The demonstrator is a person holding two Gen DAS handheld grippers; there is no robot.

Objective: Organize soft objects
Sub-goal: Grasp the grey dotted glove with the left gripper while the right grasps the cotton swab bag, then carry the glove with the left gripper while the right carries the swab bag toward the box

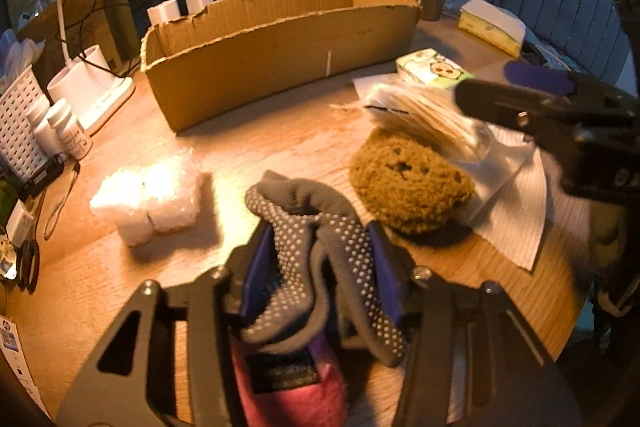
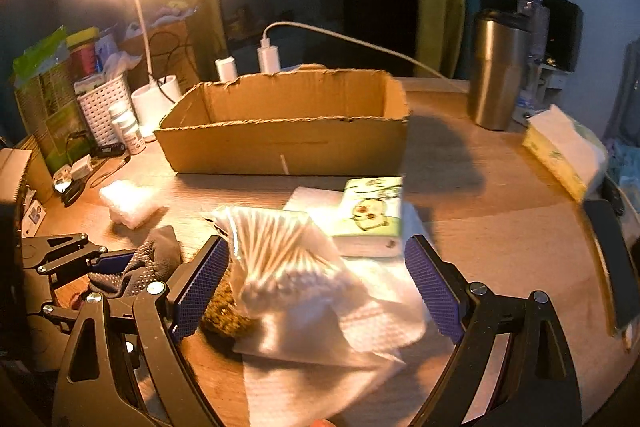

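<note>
My left gripper (image 1: 320,243) is shut on a grey sock (image 1: 304,211) with white grip dots, its purple pads pressing both sides of the bunched fabric. A pink fuzzy item (image 1: 288,387) lies under the jaws. A brown fuzzy bear-face piece (image 1: 408,187) rests just right of the sock. My right gripper (image 2: 316,287) stands open, its fingers wide on either side of a clear bag of cotton swabs (image 2: 280,251) without touching it. In the right wrist view the left gripper (image 2: 120,267) holds the sock (image 2: 156,255) at the left. The open cardboard box (image 1: 280,59) stands behind.
A white bubble-wrap packet (image 1: 148,199) lies left of the sock. White paper sheets (image 2: 360,331) and a green tissue pack (image 2: 372,215) sit under and beyond the swab bag. A steel tumbler (image 2: 496,71), tissue box (image 2: 560,147), lamp base (image 1: 92,83), white basket (image 1: 16,123) and bottles ring the table.
</note>
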